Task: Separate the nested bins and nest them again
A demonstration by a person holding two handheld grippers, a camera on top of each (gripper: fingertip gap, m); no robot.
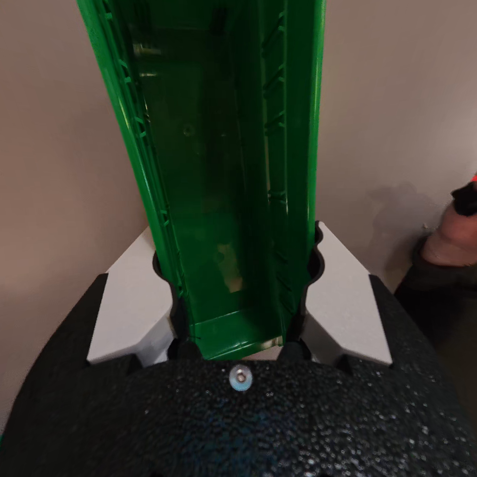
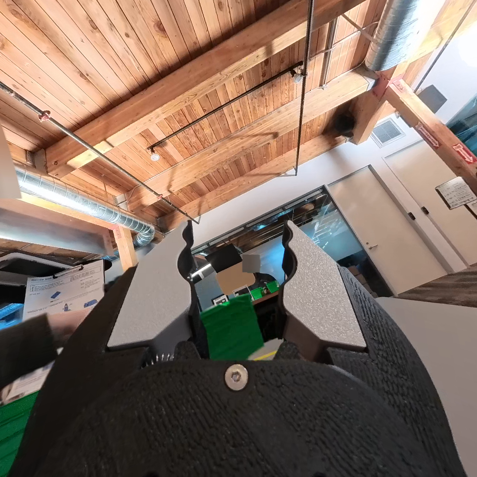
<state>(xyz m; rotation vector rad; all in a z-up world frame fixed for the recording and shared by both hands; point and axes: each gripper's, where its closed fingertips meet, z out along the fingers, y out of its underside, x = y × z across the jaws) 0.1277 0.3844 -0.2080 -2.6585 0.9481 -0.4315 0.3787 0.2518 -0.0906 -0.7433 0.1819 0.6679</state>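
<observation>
Centrally, a long, narrow green plastic bin [image 1: 219,160] with ribbed rims is clenched at its near end between the pads of the left tool [image 1: 236,260]; its long axis runs straight away from the tool, its open cavity facing the camera, with a plain beige wall [image 1: 51,129] behind it. Whether a second bin is nested on it cannot be told, so progress is uncertain. Elsewhere, the right tool [image 2: 237,258] is released, empty, tilted toward a wooden plank ceiling [image 2: 154,77]; a blurred green bin end [image 2: 229,327] lies beyond its base.

Black textured gripper bodies, pale grey wavy-edged jaws, silver screws.
</observation>
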